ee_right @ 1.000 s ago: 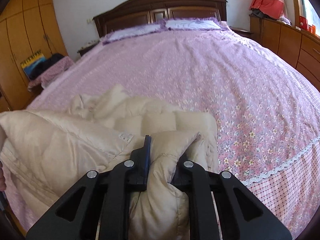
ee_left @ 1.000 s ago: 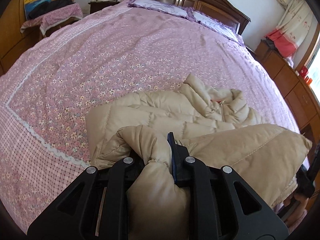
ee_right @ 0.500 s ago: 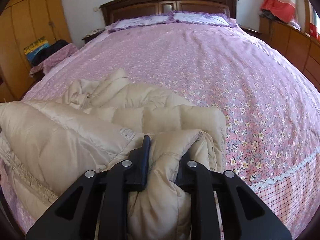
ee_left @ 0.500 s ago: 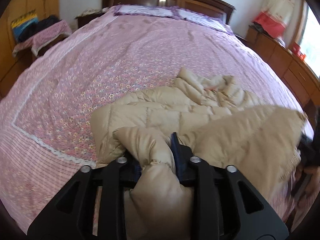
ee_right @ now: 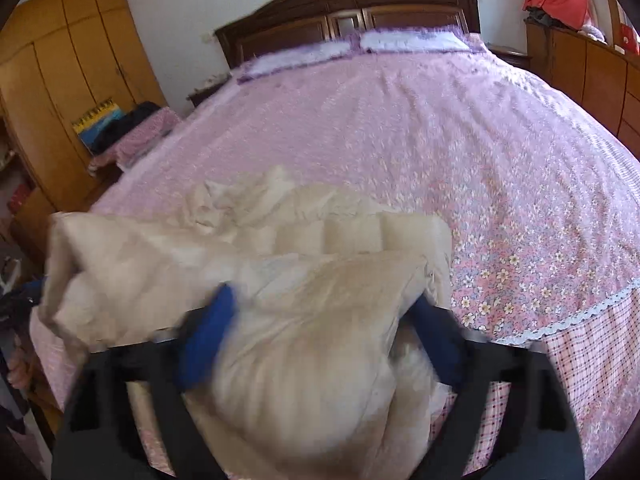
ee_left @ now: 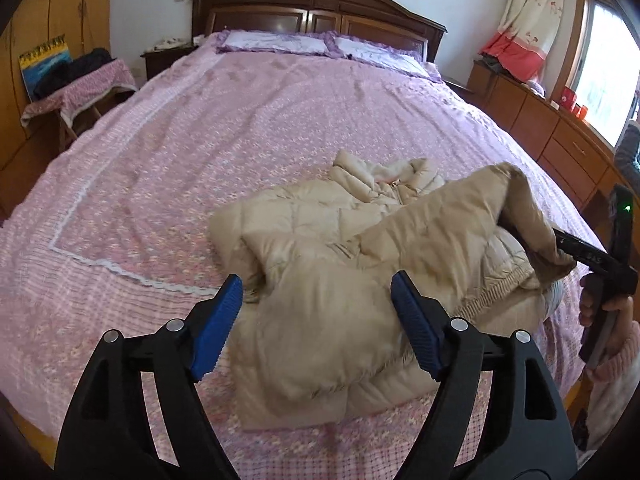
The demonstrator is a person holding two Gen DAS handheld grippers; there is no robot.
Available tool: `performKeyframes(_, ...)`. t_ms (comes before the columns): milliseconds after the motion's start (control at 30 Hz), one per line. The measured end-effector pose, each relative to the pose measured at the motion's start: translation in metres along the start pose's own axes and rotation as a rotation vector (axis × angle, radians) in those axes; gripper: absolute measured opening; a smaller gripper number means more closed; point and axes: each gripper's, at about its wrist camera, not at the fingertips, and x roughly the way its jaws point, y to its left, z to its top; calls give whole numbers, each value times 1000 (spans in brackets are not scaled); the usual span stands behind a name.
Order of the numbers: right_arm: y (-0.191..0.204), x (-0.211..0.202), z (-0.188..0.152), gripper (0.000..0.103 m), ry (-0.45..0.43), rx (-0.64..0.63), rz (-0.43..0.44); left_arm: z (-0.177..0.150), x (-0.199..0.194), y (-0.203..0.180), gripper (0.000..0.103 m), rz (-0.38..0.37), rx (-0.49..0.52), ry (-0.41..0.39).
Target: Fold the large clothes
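A beige puffer jacket (ee_left: 344,264) lies crumpled near the foot of the bed; it also fills the lower part of the right wrist view (ee_right: 280,288). My left gripper (ee_left: 316,320) is open and empty, just above the jacket's near edge. My right gripper (ee_right: 320,344) has its jaws wide apart with jacket fabric bulging loosely between them; that view is blurred. In the left wrist view the right gripper (ee_left: 560,244) shows at the right, under a raised fold of the jacket.
The bed (ee_left: 280,112) has a pink flowered cover with two pillows (ee_left: 320,46) at the wooden headboard. A stool with dark clothes (ee_left: 76,84) stands at the left. Wooden drawers (ee_left: 560,136) line the right wall.
Both grippers have opened and let go of the jacket fabric they held. The left gripper has pulled back and the jacket has dropped onto the bed.
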Motion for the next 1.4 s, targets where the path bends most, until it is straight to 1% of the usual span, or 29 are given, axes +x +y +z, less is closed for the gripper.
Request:
performKeyframes(67, 4, -9, 0, 87, -8, -25, 0, -2, -8, 2, 82, 6, 2, -8)
performKeyframes(133, 6, -23, 0, 87, -28, -48, 5, -3, -18, 4, 83, 22, 9, -19)
performKeyframes(233, 7, -41, -2, 87, -41, -84, 17, -7, -31, 10, 84, 63, 13, -26)
performKeyframes(300, 7, -51, -5, 88, -36, -116, 17, -9, -37, 15, 84, 91, 12, -17)
performKeyframes(400, 6, -65, -13, 88, -30, -170, -13, -15, -44, 23, 84, 122, 14, -2)
performKeyframes(467, 1, -71, -20, 88, -9, -193, -21, -19, -47, 27, 84, 137, 20, 6)
performKeyframes(567, -7, -72, -30, 88, 23, -217, -36, -27, -48, 32, 84, 156, 36, 21)
performKeyframes(667, -15, -65, -44, 88, 72, -245, -73, -35, -42, 34, 84, 158, 52, 56)
performKeyframes(733, -20, -54, -52, 88, 107, -270, -99, -40, -31, 31, 84, 140, 84, 118)
performKeyframes(800, -25, -45, -56, 88, 128, -277, -118, -44, -21, 25, 84, 162, 130, 159)
performKeyframes(867, -31, -33, -57, 88, 144, -262, -133, -46, -11, 18, 84, 170, 183, 166)
performKeyframes(900, -34, -30, -57, 88, 144, -252, -133, -45, -8, 16, 84, 170, 194, 163)
performKeyframes(967, -36, -23, -50, 88, 130, -223, -114, -41, 0, 13, 84, 170, 205, 151)
performKeyframes(1000, -37, -21, -46, 88, 123, -218, -105, -36, 5, 13, 84, 158, 201, 144)
performKeyframes(1133, -34, -13, -25, 88, 76, -216, -35, -14, 20, 19, 84, 127, 175, 157)
performKeyframes(1267, -37, -4, -4, 88, 42, -169, 36, 4, 26, 20, 84, 114, 180, 121)
performKeyframes(1333, -39, 0, 6, 88, 31, -144, 56, 14, 28, 23, 84, 82, 162, 92)
performKeyframes(1400, -43, 8, 15, 88, 28, -104, 71, 23, 34, 27, 84, 50, 140, 85)
